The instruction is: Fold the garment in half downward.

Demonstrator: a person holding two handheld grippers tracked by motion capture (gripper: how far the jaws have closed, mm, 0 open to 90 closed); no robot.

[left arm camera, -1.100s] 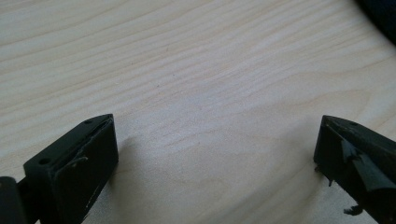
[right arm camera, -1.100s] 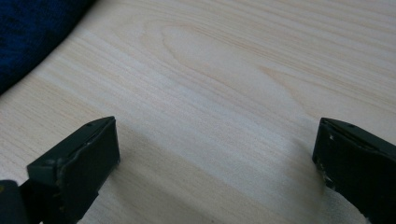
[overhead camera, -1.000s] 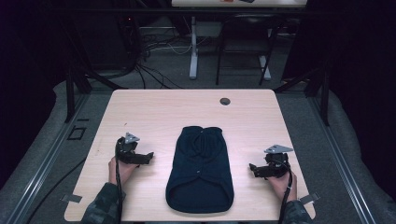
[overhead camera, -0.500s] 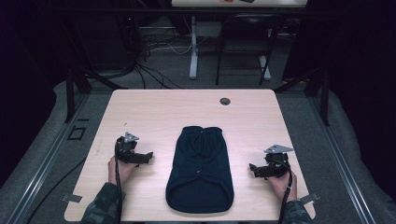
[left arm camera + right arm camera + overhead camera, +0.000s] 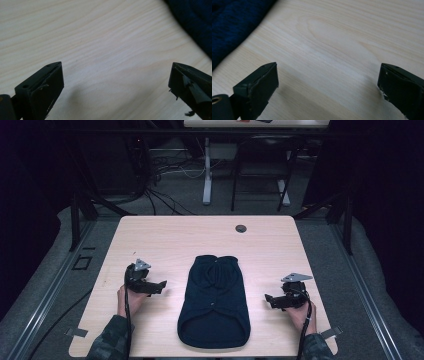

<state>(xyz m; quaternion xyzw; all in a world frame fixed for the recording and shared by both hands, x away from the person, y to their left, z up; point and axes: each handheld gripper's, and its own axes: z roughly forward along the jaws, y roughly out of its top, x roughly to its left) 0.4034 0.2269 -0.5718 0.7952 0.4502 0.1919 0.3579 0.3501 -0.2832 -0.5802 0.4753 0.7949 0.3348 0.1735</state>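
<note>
Your 2 grippers sit low on the table (image 5: 165,235), either side of the dark top (image 5: 215,302) lying flat mid-table. Left gripper (image 5: 161,286) and right gripper (image 5: 270,299) both point inward, jaws spread wide, holding nothing, near the cloth but not touching.

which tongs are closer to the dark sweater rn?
Left. The left tongs sit just off the dark sweater, beside its left edge, jaws open. The right tongs are open too, a bit farther off its right edge. Neither touches it.
</note>
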